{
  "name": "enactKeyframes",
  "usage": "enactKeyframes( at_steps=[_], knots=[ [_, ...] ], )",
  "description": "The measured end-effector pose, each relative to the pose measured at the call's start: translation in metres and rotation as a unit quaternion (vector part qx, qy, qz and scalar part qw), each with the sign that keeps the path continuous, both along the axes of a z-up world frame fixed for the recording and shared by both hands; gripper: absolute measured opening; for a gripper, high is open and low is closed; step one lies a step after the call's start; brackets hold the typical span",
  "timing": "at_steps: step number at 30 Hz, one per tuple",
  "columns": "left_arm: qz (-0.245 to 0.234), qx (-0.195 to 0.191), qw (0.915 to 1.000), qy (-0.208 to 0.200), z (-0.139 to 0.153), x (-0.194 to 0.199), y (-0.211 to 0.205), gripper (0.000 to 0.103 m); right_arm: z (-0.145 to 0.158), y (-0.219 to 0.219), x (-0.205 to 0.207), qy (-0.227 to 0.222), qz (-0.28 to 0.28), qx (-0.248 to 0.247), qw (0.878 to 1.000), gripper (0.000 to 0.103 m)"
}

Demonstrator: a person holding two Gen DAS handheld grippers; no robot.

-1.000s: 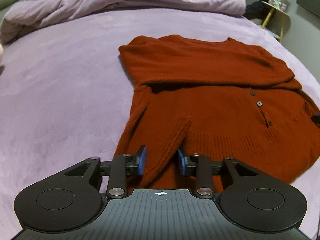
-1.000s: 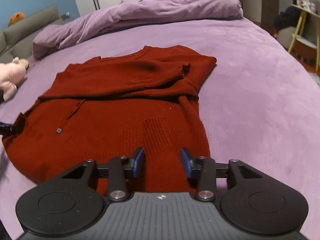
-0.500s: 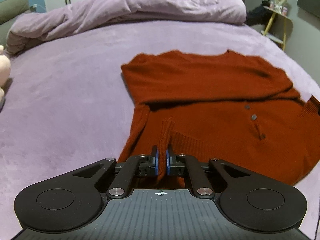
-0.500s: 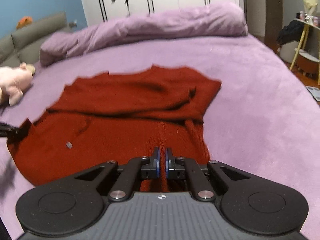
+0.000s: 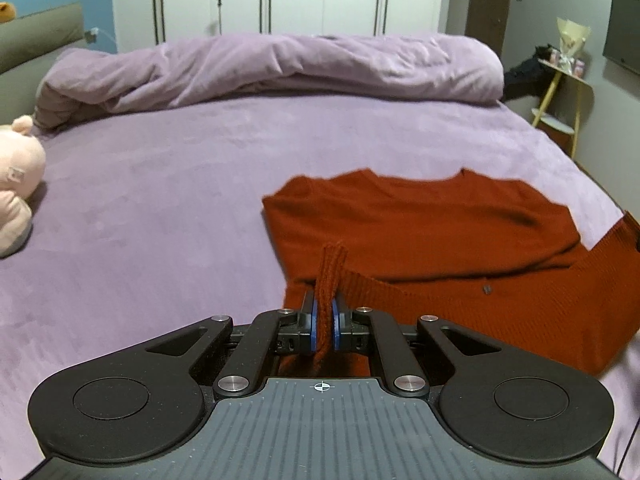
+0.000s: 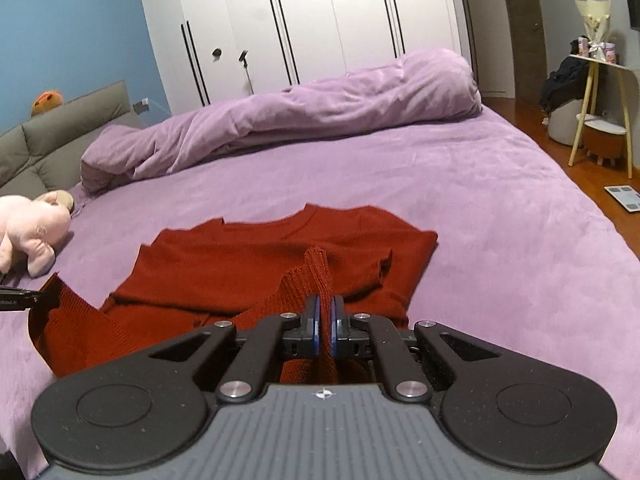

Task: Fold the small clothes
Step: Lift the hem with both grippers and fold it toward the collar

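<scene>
A rust-red knitted sweater (image 5: 440, 224) lies on the purple bed, sleeves folded across its chest. My left gripper (image 5: 324, 312) is shut on the ribbed bottom hem at the sweater's left corner, and a pinch of knit stands up between the blue pads. In the right wrist view the same sweater (image 6: 256, 256) shows, and my right gripper (image 6: 325, 312) is shut on the hem at the other corner. Both corners hang lifted off the bed. The left gripper's tip (image 6: 16, 300) shows at the far left edge, holding its raised corner.
A rolled purple duvet (image 5: 280, 68) lies across the far side of the bed. A pink plush toy (image 6: 32, 228) sits at the left by a grey headboard (image 6: 60, 124). A small yellow-legged side table (image 6: 600, 92) and a floor scale (image 6: 624, 198) stand to the right of the bed.
Both grippers went from open around the bottom hem to shut on it. They have since risen, lifting the hem corners, and the views have tilted up toward the wardrobe.
</scene>
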State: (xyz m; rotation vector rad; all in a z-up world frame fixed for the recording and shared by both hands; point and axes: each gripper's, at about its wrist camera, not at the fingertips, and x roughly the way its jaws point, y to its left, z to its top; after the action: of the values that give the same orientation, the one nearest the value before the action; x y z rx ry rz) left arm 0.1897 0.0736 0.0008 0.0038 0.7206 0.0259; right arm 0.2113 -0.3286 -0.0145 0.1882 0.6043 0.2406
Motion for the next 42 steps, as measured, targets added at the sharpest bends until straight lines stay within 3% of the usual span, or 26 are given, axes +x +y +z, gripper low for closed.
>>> enactKeyframes(
  at_steps=[12,25,34,42],
  knots=[
    [0.016,-0.006,0.9992,-0.037,0.022,0.031,0.004,0.009,0.012,0.004,0.029,-0.021,-0.023,0.0,1.0,0.004],
    [0.06,-0.009,0.9956,-0.071,0.028,0.128,0.014,0.009,0.014,0.011,0.123,-0.042,-0.077,-0.005,0.996,0.004],
    [0.094,0.031,0.9931,-0.063,-0.015,0.201,0.008,0.009,-0.019,0.017,0.195,-0.019,-0.121,-0.02,0.992,0.004],
    [0.125,0.05,0.9902,-0.037,-0.06,0.226,0.008,0.009,-0.057,0.029,0.221,0.0,-0.136,-0.059,0.989,0.004]
  ],
)
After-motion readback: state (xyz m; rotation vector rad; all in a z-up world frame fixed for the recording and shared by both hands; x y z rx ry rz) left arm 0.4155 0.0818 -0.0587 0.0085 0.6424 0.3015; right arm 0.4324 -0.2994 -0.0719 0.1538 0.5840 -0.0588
